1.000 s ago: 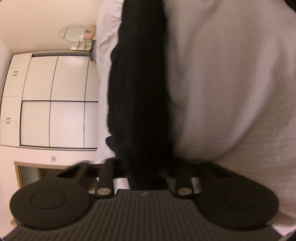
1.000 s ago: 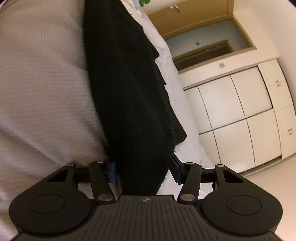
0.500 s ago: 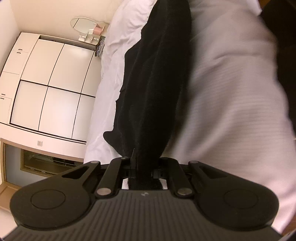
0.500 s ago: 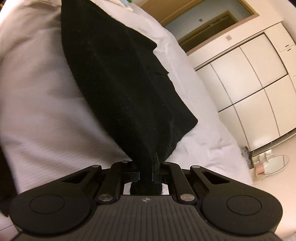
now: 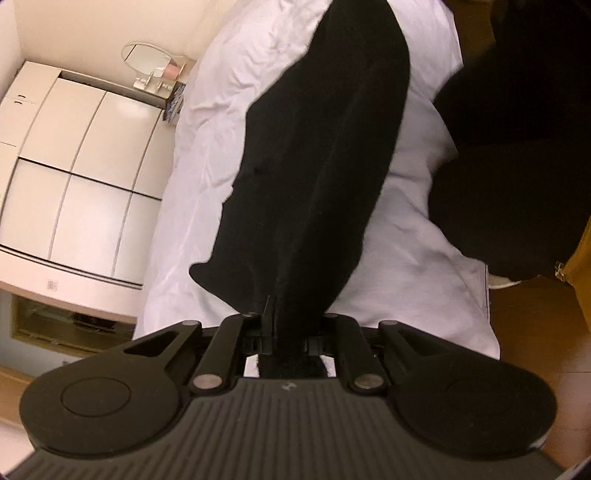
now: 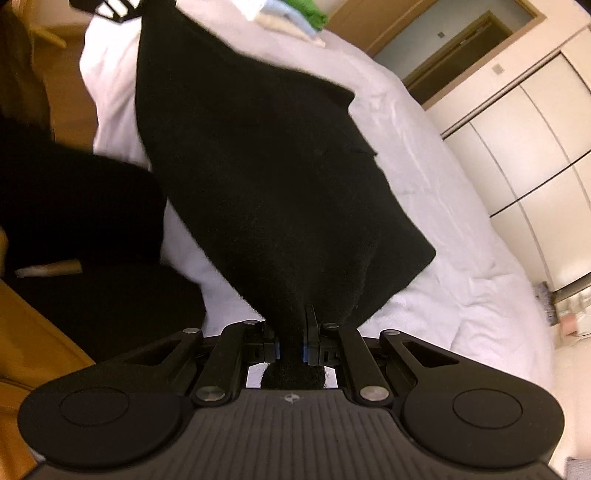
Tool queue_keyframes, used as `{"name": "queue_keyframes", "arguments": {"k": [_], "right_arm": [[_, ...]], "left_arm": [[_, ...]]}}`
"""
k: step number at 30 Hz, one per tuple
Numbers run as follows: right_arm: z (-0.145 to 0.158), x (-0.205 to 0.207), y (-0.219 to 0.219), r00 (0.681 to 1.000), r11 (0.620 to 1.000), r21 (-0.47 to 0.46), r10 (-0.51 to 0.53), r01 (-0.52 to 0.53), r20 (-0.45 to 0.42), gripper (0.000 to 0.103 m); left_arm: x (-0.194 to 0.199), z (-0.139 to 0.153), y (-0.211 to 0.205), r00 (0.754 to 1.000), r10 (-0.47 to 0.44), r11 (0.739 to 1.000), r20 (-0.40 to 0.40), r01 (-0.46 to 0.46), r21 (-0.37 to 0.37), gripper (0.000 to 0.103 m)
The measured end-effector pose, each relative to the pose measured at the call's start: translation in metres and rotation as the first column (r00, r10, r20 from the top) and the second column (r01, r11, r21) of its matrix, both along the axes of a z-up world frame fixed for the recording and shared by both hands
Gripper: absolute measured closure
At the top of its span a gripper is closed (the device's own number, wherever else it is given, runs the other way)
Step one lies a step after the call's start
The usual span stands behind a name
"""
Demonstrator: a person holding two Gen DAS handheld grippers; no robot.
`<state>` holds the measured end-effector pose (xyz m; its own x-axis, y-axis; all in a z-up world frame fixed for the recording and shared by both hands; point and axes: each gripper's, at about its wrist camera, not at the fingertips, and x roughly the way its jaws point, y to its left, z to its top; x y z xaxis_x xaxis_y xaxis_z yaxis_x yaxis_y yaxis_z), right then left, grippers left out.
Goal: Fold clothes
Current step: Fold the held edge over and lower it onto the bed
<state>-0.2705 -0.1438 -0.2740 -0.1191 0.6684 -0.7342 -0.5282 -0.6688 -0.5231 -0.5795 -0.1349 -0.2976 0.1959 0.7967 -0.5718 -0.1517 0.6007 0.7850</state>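
— Since half a second ago, both grippers are pulling further back from the bed, so more of the white cover and the wooden floor beside it is coming into sight in both wrist views.

— And what is each one holding?

— Left gripper is pinching a bunched corner of the black garment, its fingers drawn together on the cloth. Right gripper is doing the same to another corner of the black garment, jaws closed tight, blue pads just showing either side of the fabric.

— Where is the garment lying?

— It is stretching from each gripper out over the bed, one loose corner spreading onto the cover. Whether the middle is touching the cover or hanging clear of it is hard to tell.

— Anything else near the bed?

— A stack of folded clothes, green on top, is sitting at its far end. White wardrobe doors are standing across from the bed's side. Someone's dark-clothed legs are showing against the bed's near edge.
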Motion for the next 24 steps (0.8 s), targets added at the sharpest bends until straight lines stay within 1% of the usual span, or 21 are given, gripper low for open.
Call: {"name": "queue_keyframes", "arguments": {"k": [2, 4, 7, 9, 11, 13, 15, 17, 18, 19, 20, 21, 22, 24], "right_arm": [[0.029, 0.009, 0.017, 0.999, 0.999, -0.04, 0.012, -0.014, -0.051, 0.095], [0.058, 0.019, 0.045, 0.994, 0.995, -0.095, 0.023, -0.034, -0.109, 0.095], [0.091, 0.036, 0.096, 0.979, 0.98, -0.191, 0.024, -0.064, -0.205, 0.095], [0.107, 0.047, 0.138, 0.966, 0.965, -0.253, 0.004, -0.072, -0.259, 0.095], [0.116, 0.06, 0.179, 0.952, 0.947, -0.311, -0.024, -0.077, -0.307, 0.094], [0.118, 0.074, 0.228, 0.935, 0.925, -0.372, -0.059, -0.081, -0.35, 0.094], [0.104, 0.086, 0.267, 0.919, 0.919, -0.393, -0.13, -0.029, -0.371, 0.093], [0.089, 0.097, 0.305, 0.898, 0.911, -0.411, -0.205, 0.03, -0.389, 0.092], [0.081, 0.103, 0.324, 0.885, 0.906, -0.42, -0.242, 0.059, -0.398, 0.088], [0.073, 0.109, 0.343, 0.871, 0.899, -0.429, -0.279, 0.088, -0.405, 0.081], [0.065, 0.114, 0.362, 0.855, 0.891, -0.439, -0.315, 0.116, -0.413, 0.075], [0.058, 0.12, 0.381, 0.837, 0.882, -0.449, -0.35, 0.144, -0.419, 0.062], [0.05, 0.126, 0.4, 0.819, 0.871, -0.46, -0.385, 0.171, -0.425, 0.062], [0.031, 0.142, 0.407, 0.754, 0.847, -0.478, -0.468, 0.233, -0.461, 0.062]], "left_arm": [[-0.004, 0.027, 0.018, 1.0, -0.002, 0.998, 0.022, 0.003, -0.059, 0.093], [-0.004, 0.053, 0.047, 0.999, 0.005, 0.991, 0.05, 0.001, -0.131, 0.093], [-0.006, 0.085, 0.1, 0.995, 0.031, 0.968, 0.096, -0.006, -0.252, 0.092], [-0.007, 0.101, 0.137, 0.992, 0.06, 0.95, 0.112, -0.022, -0.313, 0.092], [-0.006, 0.111, 0.184, 0.986, 0.104, 0.927, 0.13, -0.049, -0.371, 0.091], [-0.007, 0.114, 0.229, 0.976, 0.153, 0.91, 0.154, -0.079, -0.407, 0.091], [-0.005, 0.107, 0.279, 0.962, 0.211, 0.893, 0.173, -0.118, -0.433, 0.087], [-0.003, 0.091, 0.329, 0.941, 0.283, 0.871, 0.184, -0.172, -0.461, 0.079], [-0.003, 0.081, 0.352, 0.926, 0.328, 0.857, 0.189, -0.207, -0.473, 0.076], [-0.005, 0.07, 0.371, 0.903, 0.38, 0.838, 0.199, -0.245, -0.487, 0.074], [-0.008, 0.06, 0.387, 0.875, 0.435, 0.815, 0.214, -0.281, -0.507, 0.073], [-0.012, 0.049, 0.402, 0.839, 0.492, 0.788, 0.231, -0.317, -0.528, 0.073], [-0.019, 0.041, 0.411, 0.802, 0.542, 0.763, 0.253, -0.343, -0.548, 0.075], [-0.035, 0.032, 0.416, 0.721, 0.623, 0.72, 0.305, -0.374, -0.585, 0.074]]}}
